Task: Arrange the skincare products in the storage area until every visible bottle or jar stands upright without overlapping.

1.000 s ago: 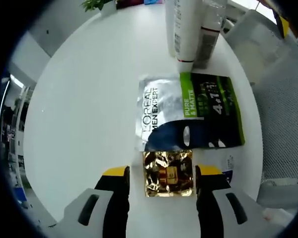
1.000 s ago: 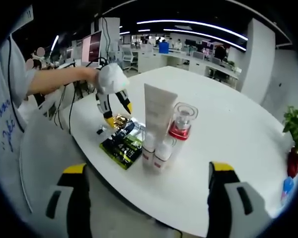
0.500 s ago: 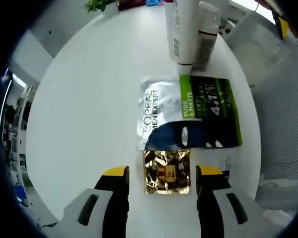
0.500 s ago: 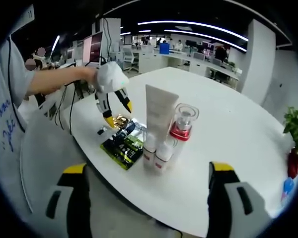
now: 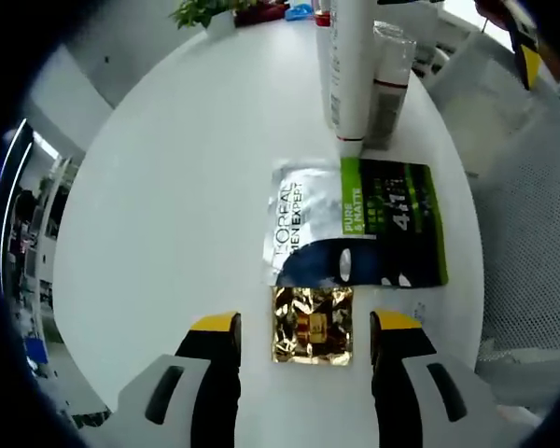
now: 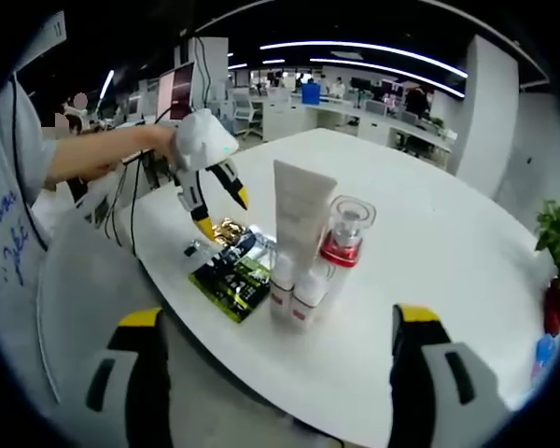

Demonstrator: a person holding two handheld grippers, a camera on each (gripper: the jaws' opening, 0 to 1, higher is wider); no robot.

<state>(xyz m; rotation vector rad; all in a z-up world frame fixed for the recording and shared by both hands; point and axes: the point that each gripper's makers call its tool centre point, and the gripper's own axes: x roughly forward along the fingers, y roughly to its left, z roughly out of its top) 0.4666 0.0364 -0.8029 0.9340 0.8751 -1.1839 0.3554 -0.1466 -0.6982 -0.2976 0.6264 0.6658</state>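
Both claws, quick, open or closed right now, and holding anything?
Left claw: open, empty, above the crinkled gold foil sachet.
Right claw: open, empty.

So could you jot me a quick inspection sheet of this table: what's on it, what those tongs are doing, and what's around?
Surface: round white table, bare apart from the products.
Job's things: white tube standing cap-down; clear bottle with a red band upright beside it; two small white bottles upright at the tube's foot.
Clutter: green sachet and gold sachet lying flat, edges touching.
Grippers: left tongs open, hanging over the gold sachet; right tongs open, held back from the table edge.
Cables: some hang near the person's arm.
Surroundings: open office with desks, a monitor, potted plant.
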